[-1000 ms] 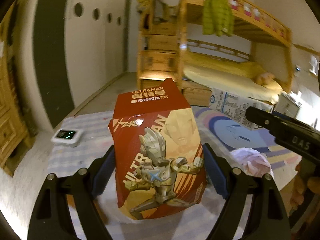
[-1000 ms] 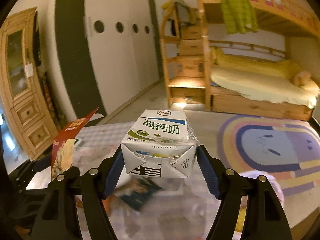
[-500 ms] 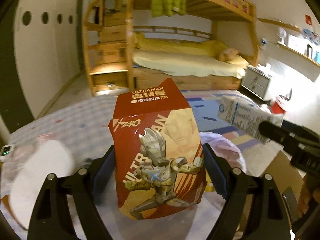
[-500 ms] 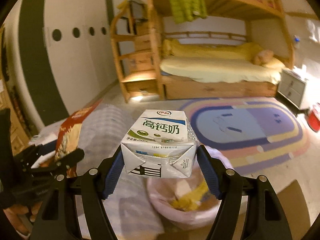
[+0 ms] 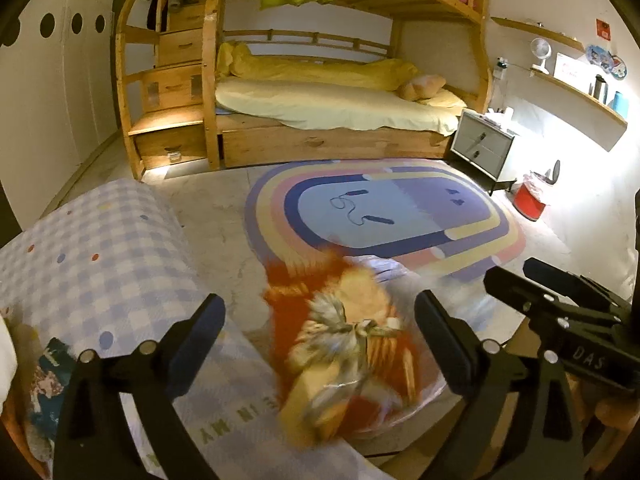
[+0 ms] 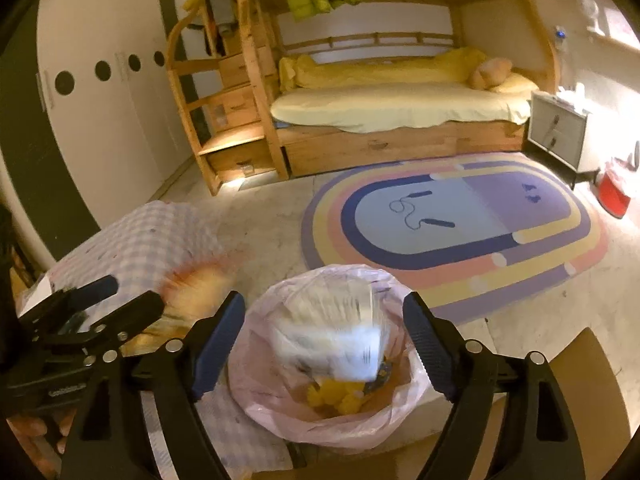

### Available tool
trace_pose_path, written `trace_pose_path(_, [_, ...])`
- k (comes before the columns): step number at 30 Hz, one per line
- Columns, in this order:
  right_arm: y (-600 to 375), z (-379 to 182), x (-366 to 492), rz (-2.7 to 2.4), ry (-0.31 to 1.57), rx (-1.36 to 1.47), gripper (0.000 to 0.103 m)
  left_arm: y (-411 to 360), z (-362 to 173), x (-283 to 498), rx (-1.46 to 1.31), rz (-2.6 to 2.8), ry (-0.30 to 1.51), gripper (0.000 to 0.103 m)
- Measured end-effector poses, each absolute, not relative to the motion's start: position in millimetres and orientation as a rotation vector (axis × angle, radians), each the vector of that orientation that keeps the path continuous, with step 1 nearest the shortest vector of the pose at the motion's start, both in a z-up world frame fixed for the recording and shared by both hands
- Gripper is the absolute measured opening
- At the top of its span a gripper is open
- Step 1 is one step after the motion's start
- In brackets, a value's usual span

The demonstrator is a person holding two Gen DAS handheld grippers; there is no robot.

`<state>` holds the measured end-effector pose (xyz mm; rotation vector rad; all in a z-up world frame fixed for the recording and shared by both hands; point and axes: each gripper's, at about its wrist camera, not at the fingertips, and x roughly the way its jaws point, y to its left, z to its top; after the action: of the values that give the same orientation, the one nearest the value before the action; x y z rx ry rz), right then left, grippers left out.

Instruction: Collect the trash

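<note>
— Red box (image 5: 344,344) had left the left gripper (image 5: 320,340), whose jaws had just been opening; it was blurred, dropping toward the bag (image 6: 320,420) below.

— And the carton (image 6: 332,332)?

— Loose between the right gripper's (image 6: 324,340) just-parted jaws, straight above the bag's mouth.

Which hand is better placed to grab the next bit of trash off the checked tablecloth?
Probably the left. Both grippers are open, their cartons dropping toward the bin bag. The left gripper sits over the checked tablecloth; the right gripper hangs over the bag.
</note>
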<state>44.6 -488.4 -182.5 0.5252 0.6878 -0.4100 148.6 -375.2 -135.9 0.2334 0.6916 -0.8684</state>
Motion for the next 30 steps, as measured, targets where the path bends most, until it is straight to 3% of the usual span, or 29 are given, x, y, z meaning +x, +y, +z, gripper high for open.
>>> trace_pose_path(8, [-476,-174,39,-0.393,0.679,0.541,0.081,-337,-118,145,0.198,-0.804,0.657,0.093])
trace_pose_path(30, [-340,-75,91,-0.08,0.629,0.439,0.081,-153,-81,135,0.145,-0.54,0.574,0.093])
